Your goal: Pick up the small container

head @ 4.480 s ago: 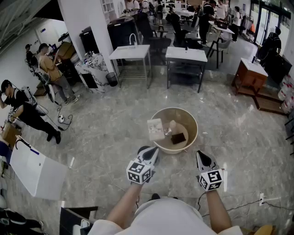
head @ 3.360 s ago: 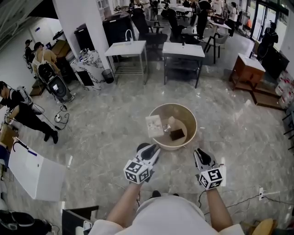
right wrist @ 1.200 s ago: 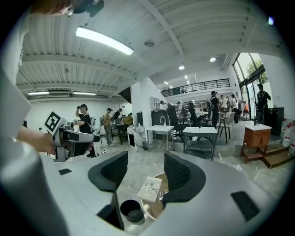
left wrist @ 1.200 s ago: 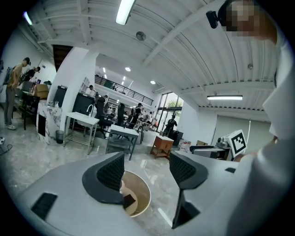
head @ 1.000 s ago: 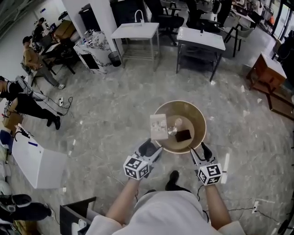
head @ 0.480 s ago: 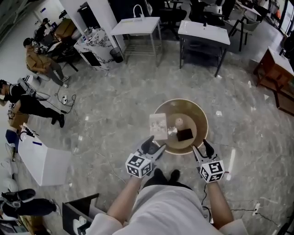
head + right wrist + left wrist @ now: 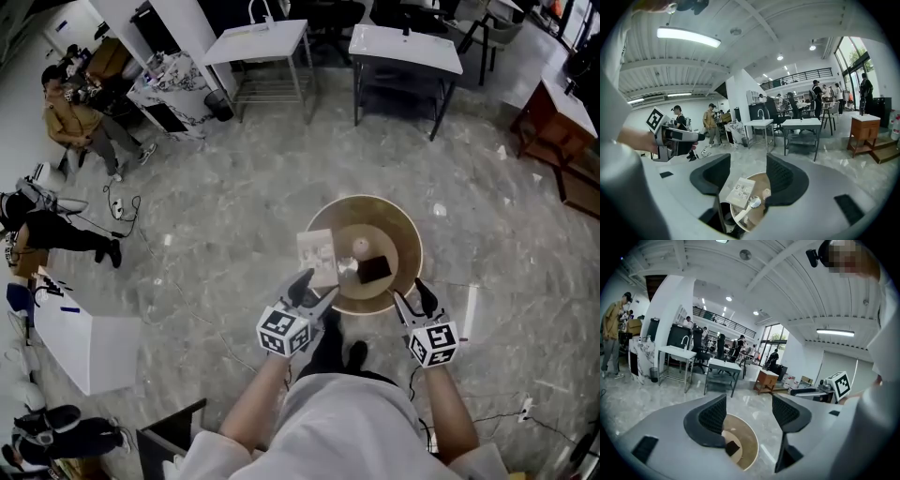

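A round tan basin (image 7: pixel 405 236) stands on the marble floor. Inside it are a small pale container (image 7: pixel 359 247), a dark brown block (image 7: pixel 375 270), a shiny metal piece (image 7: pixel 347 267) and a whitish printed box (image 7: pixel 317 255) leaning on the left rim. My left gripper (image 7: pixel 310 289) hovers open at the basin's near left rim, nothing between its jaws. My right gripper (image 7: pixel 411 296) hovers open at the near right rim, also empty. The right gripper view shows the box (image 7: pixel 740 192) and the small container (image 7: pixel 765 192) below the jaws. The left gripper view shows the basin (image 7: pixel 751 446) and the block (image 7: pixel 732 447).
Two white tables (image 7: pixel 253 42) (image 7: pixel 405 49) stand at the far side. A white box (image 7: pixel 80 342) lies at the left, with people (image 7: pixel 80 127) sitting and crouching beyond it. A wooden cabinet (image 7: pixel 562 122) is at the right. A cable (image 7: pixel 525 412) trails on the floor.
The person has stepped up to the basin. Both grippers, which were short of it, now sit at its near rim, jaws still open and empty.
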`<control>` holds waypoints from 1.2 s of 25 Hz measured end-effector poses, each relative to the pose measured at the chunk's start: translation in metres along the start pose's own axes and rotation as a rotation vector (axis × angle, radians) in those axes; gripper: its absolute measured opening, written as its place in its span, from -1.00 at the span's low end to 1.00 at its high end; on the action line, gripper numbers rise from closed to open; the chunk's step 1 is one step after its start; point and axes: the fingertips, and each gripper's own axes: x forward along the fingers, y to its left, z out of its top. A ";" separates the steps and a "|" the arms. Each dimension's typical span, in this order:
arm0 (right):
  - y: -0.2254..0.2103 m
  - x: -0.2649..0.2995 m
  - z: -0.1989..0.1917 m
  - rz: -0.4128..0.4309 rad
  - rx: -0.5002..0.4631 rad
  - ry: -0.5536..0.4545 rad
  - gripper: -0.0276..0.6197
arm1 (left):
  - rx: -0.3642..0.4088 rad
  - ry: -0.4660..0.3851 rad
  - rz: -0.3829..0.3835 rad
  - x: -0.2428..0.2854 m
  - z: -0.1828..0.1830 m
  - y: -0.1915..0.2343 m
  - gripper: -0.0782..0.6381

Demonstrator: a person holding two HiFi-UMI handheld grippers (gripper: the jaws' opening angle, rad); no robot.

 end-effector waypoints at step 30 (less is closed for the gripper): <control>-0.105 0.251 -0.083 -0.029 0.052 0.273 -0.13 | -0.159 0.294 -0.164 0.232 -0.097 0.180 0.09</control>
